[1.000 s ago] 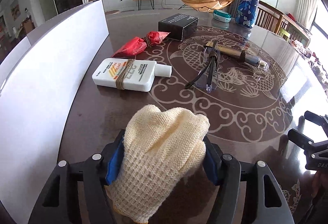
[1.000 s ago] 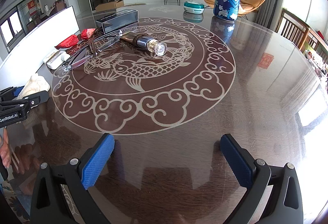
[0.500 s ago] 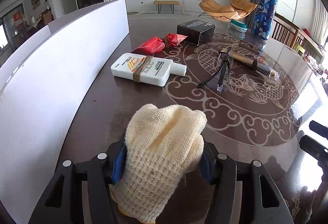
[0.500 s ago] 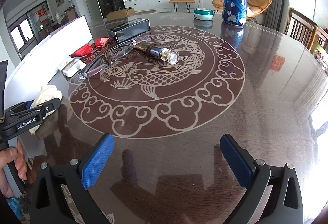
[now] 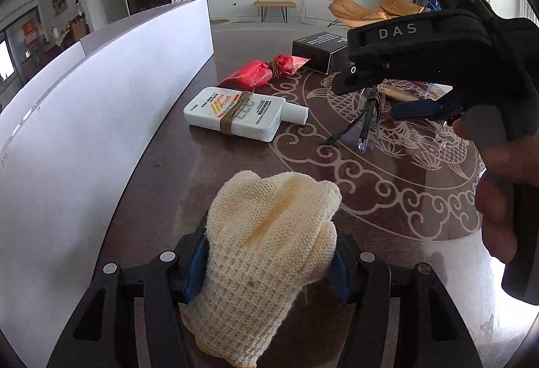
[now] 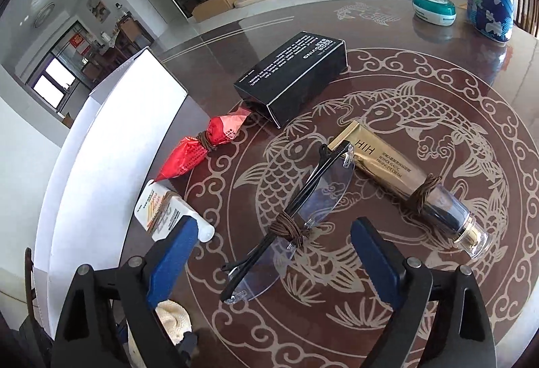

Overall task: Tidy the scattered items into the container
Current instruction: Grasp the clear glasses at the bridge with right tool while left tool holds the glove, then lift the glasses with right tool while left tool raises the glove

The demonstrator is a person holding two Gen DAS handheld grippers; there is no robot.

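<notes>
1. White, smooth and flat-walled: the container stands along the left edge of the table, its wall curving from 7 o'clock up to 11 o'clock in the left wrist view.
2. Cream knitted glove, coarse and ribbed with a faint yellow stain, is clamped between the blue pads of the left gripper at 6 o'clock, just beside the container wall.
3. White flat plastic bottle, rectangular with a short neck and bound with brown cord, lies at 12 o'clock from the glove, near the container.
4. Red crinkled foil packet, cinched with cord, lies beyond the bottle; a matte black box lies just past it.
5. Clear rimless glasses with thin black arms, cord-wrapped, lie on the koi pattern. In the right wrist view they sit in the gap of the right gripper, whose jaws are closing but not yet pressing on them.
6. Gold glossy tube with a transparent cap lies at 2 o'clock from the glasses, touching their far end.
7. A hand holds the right gripper's grey handle at 3 o'clock in the left wrist view.
</notes>
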